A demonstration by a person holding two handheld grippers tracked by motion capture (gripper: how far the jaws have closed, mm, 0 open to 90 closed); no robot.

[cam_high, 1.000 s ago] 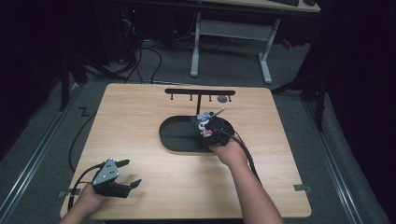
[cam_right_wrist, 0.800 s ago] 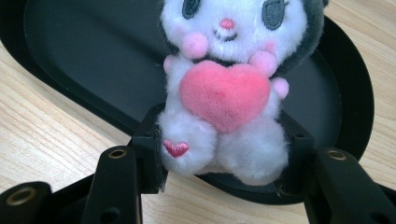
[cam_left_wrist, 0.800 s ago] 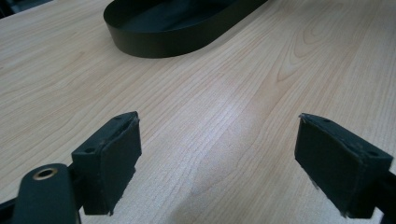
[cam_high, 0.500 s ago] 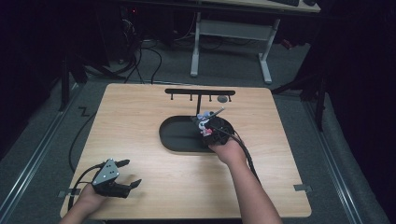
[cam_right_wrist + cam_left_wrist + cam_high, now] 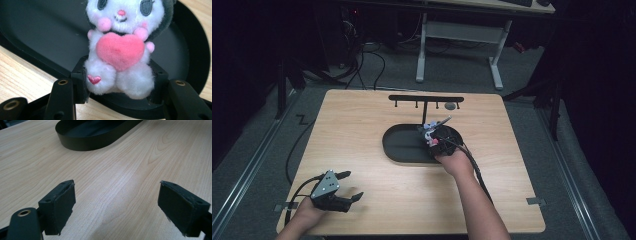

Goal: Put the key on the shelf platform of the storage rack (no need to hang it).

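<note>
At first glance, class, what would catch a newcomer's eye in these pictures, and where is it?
The white plush toy hugging a pink heart stands out, gripped at its legs by the right claw over the black oval tray at mid-table. Near the table's front left corner, the left claw is open with nothing in it. A black hook rack stands behind the tray.

White plush toy hugging a pink heart, upright over black tray.

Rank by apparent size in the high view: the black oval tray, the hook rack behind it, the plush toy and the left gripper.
1. Black oval tray.
2. Hook rack: nearly as wide, but thin.
3. Left gripper, nearer the camera, so its rank is unsure.
4. Plush toy, partly hidden by the right gripper.
</note>
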